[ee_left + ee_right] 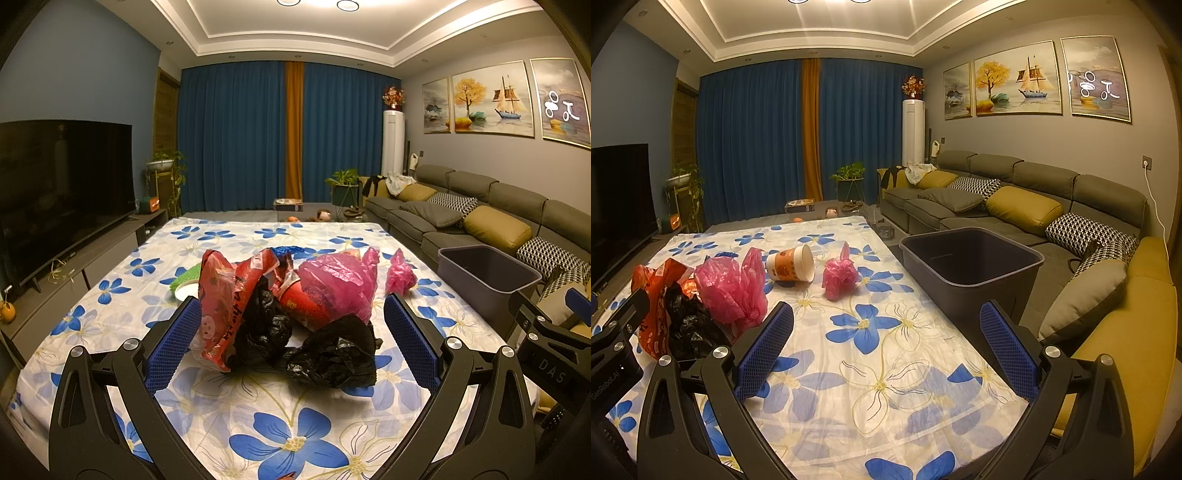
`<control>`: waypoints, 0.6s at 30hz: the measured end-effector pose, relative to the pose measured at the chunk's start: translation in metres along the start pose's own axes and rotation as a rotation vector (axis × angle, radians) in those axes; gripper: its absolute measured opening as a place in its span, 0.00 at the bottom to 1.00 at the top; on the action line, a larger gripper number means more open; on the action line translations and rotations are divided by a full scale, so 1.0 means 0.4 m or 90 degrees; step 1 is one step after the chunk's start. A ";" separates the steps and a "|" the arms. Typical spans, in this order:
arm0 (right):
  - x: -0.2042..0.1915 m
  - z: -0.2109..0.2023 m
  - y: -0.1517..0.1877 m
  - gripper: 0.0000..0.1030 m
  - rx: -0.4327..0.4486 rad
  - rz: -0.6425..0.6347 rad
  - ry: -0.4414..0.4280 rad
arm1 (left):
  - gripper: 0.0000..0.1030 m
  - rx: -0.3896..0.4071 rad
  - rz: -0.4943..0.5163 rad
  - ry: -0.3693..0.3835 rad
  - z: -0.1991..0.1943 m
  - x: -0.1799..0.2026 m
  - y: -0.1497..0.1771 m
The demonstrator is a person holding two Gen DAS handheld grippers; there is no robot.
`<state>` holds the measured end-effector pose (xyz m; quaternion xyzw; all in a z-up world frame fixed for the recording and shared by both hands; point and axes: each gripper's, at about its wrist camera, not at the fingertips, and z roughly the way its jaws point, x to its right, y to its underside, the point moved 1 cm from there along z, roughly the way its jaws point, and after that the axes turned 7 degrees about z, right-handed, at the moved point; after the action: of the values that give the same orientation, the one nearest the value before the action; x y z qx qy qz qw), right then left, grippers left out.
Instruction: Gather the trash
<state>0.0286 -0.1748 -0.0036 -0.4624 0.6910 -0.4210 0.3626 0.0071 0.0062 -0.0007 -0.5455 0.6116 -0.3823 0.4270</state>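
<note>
A trash pile lies on the flowered tablecloth [295, 424]: a red printed bag [225, 295], crumpled black bags [332, 354], a large pink bag [340, 284], a small pink bag [399, 275] and a red paper cup [306, 306]. My left gripper [291, 321] is open, its blue pads on either side of the pile's near end. My right gripper [886, 332] is open and empty over bare cloth. In the right wrist view I see the pink bag [731, 288], the small pink bag [840, 275], a tipped paper cup [792, 264] and the dark bin [971, 273].
The dark bin [487, 277] stands off the table's right edge, beside a grey sofa [1015, 199] with cushions. A green item and a white lid [184, 288] lie left of the pile. A TV [62, 184] stands to the left.
</note>
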 end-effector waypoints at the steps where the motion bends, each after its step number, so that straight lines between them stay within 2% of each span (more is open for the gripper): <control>1: 0.000 -0.001 0.000 0.95 0.000 0.000 0.000 | 0.95 0.000 0.000 0.000 0.000 0.000 0.001; 18: 0.001 -0.002 0.003 0.95 0.000 0.001 0.001 | 0.95 0.001 0.000 0.000 -0.001 0.000 0.000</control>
<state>0.0275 -0.1747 -0.0044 -0.4619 0.6913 -0.4211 0.3625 0.0067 0.0061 -0.0006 -0.5452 0.6114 -0.3827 0.4272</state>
